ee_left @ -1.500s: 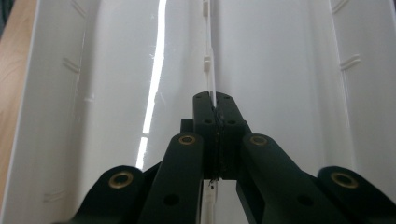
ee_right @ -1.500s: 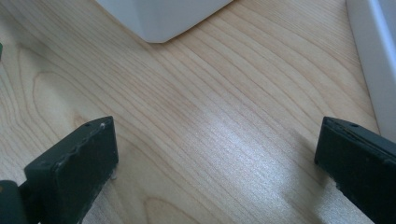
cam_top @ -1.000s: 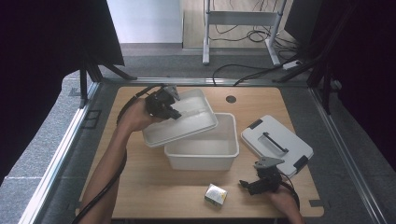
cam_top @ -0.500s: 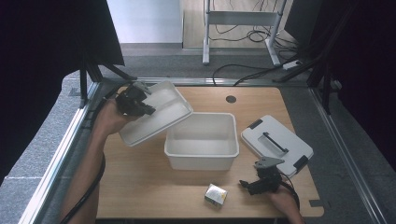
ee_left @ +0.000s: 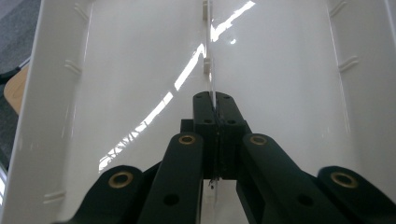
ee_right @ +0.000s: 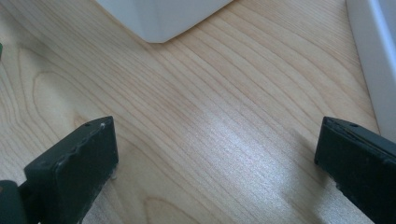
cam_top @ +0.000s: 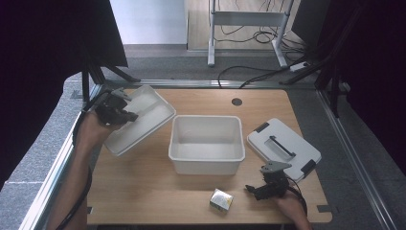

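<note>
— So why's the left claw (cam_top: 125,113) pinching that tray's (cam_top: 143,122) divider?
— Probably to carry it tilted off the worktop (cam_top: 158,191), left of the tub (cam_top: 207,143). The right claw (cam_top: 261,188) rests spread.

This looks like a lab or test room: a wooden table (cam_top: 143,191) framed by metal rails (cam_top: 57,163), black curtains (cam_top: 43,57) hung beyond the left gripper (cam_top: 125,115), loose cables (cam_top: 249,33) across grey carpet (cam_top: 182,64) past the far edge.
</note>
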`<state>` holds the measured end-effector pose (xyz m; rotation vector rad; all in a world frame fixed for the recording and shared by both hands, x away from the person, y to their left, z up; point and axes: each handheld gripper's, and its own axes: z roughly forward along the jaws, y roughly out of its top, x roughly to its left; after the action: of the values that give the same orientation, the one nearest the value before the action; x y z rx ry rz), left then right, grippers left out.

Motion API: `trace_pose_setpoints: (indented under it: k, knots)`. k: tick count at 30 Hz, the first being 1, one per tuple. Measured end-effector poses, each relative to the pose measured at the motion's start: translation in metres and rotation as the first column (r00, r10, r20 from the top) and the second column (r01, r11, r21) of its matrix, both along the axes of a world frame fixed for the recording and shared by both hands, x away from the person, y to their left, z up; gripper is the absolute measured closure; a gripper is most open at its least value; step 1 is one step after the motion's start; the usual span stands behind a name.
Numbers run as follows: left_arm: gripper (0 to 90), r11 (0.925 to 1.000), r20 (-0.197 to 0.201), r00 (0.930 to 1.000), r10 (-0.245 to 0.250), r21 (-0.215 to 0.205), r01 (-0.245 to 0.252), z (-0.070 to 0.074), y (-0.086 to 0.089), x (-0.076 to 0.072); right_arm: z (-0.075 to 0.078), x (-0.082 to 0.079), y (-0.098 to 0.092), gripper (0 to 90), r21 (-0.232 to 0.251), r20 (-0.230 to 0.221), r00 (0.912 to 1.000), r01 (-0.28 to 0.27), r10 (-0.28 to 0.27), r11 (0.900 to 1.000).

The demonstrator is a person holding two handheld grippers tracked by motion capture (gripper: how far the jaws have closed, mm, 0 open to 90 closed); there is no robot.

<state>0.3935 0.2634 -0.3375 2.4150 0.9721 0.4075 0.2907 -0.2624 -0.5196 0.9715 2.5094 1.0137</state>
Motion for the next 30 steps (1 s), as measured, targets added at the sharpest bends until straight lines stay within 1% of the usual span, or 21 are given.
trace_pose_setpoints:
  k: [3,4,7,8,9,10,11,12,13,14,15,16,17,18,19,21,22,23,25,27,30]
  knots:
    - [88.8,0.9999,-0.003,0.9999,0.01,0.007,-0.01,-0.006,0.003,-0.001,0.0,0.0,0.0,0.0,-0.002,0.0,1.0,-0.001,0.001,1.0]
    - [88.8,0.9997,-0.006,0.9997,0.022,0.009,-0.022,-0.014,0.006,-0.002,0.0,0.0,0.0,0.0,-0.001,-0.003,1.0,0.001,-0.001,1.0]
    - [88.8,0.9995,-0.011,0.9994,0.032,0.009,-0.032,-0.025,0.009,-0.003,0.0,0.0,0.0,0.0,-0.001,-0.003,1.0,0.001,-0.001,1.0]
    - [88.8,0.9995,-0.011,0.9994,0.032,0.009,-0.032,-0.025,0.009,-0.003,0.0,0.0,0.0,0.0,-0.001,-0.003,1.0,0.001,-0.001,1.0]
    - [88.8,0.9993,-0.014,0.9992,0.038,0.005,-0.038,-0.034,0.009,-0.004,0.0,0.0,0.0,0.0,-0.002,0.0,1.0,0.001,-0.001,1.0]
    - [88.8,0.9993,-0.014,0.9992,0.038,0.005,-0.038,-0.034,0.009,-0.004,0.0,0.0,0.0,0.0,-0.002,0.0,1.0,0.001,-0.001,1.0]
    - [88.8,0.9991,-0.018,0.9989,0.042,0.002,-0.042,-0.043,0.01,-0.004,0.0,0.0,0.0,0.0,-0.002,0.0,1.0,0.003,-0.003,1.0]
    - [88.8,0.9991,-0.018,0.9989,0.042,0.002,-0.042,-0.043,0.01,-0.004,0.0,0.0,0.0,0.0,-0.002,0.0,1.0,0.003,-0.003,1.0]
    - [88.8,0.9987,-0.025,0.9984,0.05,0.003,-0.05,-0.052,0.01,-0.004,0.0,0.0,0.0,0.0,-0.002,0.0,1.0,0.004,-0.004,1.0]
    - [88.8,0.9987,-0.025,0.9984,0.05,0.003,-0.05,-0.052,0.01,-0.004,0.0,0.0,0.0,0.0,-0.002,0.0,1.0,0.004,-0.004,1.0]
    - [88.8,0.9987,-0.035,0.9981,0.051,-0.001,-0.051,-0.06,0.012,-0.004,0.0,0.0,0.0,0.0,-0.001,-0.003,1.0,0.006,-0.006,1.0]
    - [88.8,0.9986,-0.038,0.9979,0.052,-0.001,-0.052,-0.065,0.012,-0.005,0.0,0.0,0.0,0.0,-0.001,-0.003,1.0,0.006,-0.006,1.0]
    - [88.8,0.9986,-0.038,0.9979,0.052,-0.001,-0.052,-0.065,0.012,-0.005,0.0,0.0,0.0,0.0,-0.001,-0.003,1.0,0.006,-0.006,1.0]
    - [88.8,0.9982,-0.041,0.9974,0.06,-0.003,-0.06,-0.073,0.013,-0.005,0.0,0.0,0.0,0.0,-0.001,-0.003,1.0,0.006,-0.006,1.0]
    - [88.8,0.9982,-0.041,0.9974,0.06,-0.003,-0.06,-0.073,0.013,-0.005,0.0,0.0,0.0,0.0,-0.001,-0.003,1.0,0.006,-0.006,1.0]
    - [88.9,0.9972,-0.048,0.9962,0.073,-0.011,-0.074,-0.086,0.015,-0.007,0.0,0.0,0.0,0.0,0.0,-0.003,1.0,0.006,-0.006,1.0]
    - [88.8,0.9972,-0.048,0.9962,0.073,-0.011,-0.074,-0.086,0.015,-0.007,0.0,0.0,0.0,0.0,0.0,-0.003,1.0,0.006,-0.006,1.0]
    - [88.8,0.9965,-0.049,0.9954,0.082,-0.014,-0.083,-0.095,0.016,-0.009,0.0,0.0,0.0,0.0,0.0,-0.003,1.0,0.006,-0.006,1.0]
    - [88.8,0.9956,-0.049,0.9948,0.089,-0.023,-0.091,-0.104,0.017,-0.011,0.0,0.0,0.0,0.0,0.0,-0.003,1.0,0.007,-0.007,1.0]
    - [88.8,0.9947,-0.053,0.9941,0.095,-0.035,-0.097,-0.112,0.017,-0.013,0.0,0.0,0.0,0.0,0.0,-0.002,1.0,0.006,-0.006,1.0]
    - [88.8,0.9944,-0.054,0.9936,0.099,-0.031,-0.101,-0.119,0.018,-0.015,0.0,0.0,0.0,0.0,0.0,-0.001,1.0,0.006,-0.006,1.0]
